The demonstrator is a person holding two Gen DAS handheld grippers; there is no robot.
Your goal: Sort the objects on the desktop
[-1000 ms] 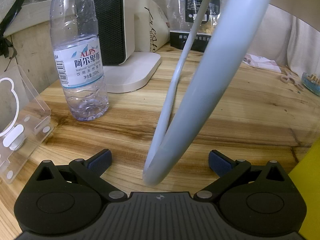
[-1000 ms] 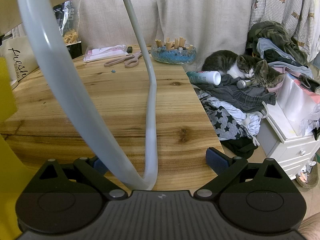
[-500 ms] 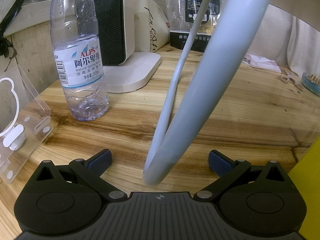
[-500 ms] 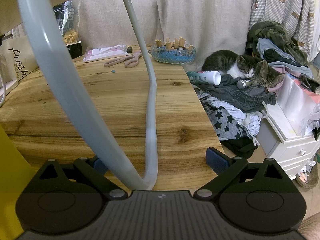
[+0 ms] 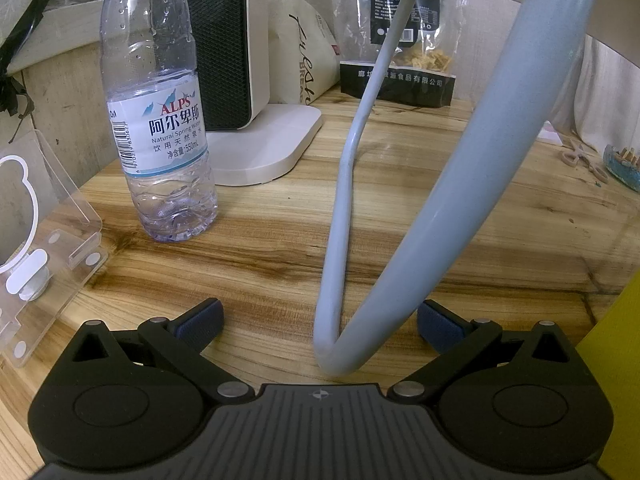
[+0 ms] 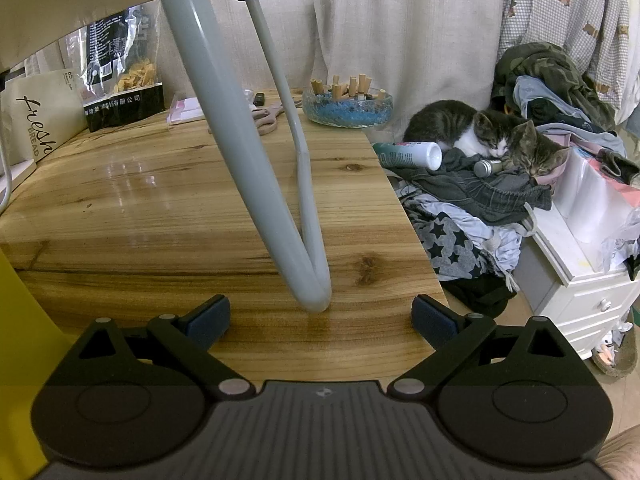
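I'm at home, at a wooden desk point(image 6: 160, 208) in a lived-in bedroom. Two kittens point(image 6: 500, 140) sleep on piled clothes point(image 6: 472, 216) beside it, near an ashtray point(image 6: 347, 106) and white drawers point(image 6: 580, 296).

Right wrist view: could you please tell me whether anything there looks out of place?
Yes: a white bottle lies on its side on a heap of clothes beside the table, where two kittens sleep.

Black tongs point(image 5: 320, 316), blue pads point(image 5: 202, 316), silver screws

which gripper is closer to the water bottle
Left. The left gripper has the water bottle just ahead on its left; the right gripper doesn't see it at all.
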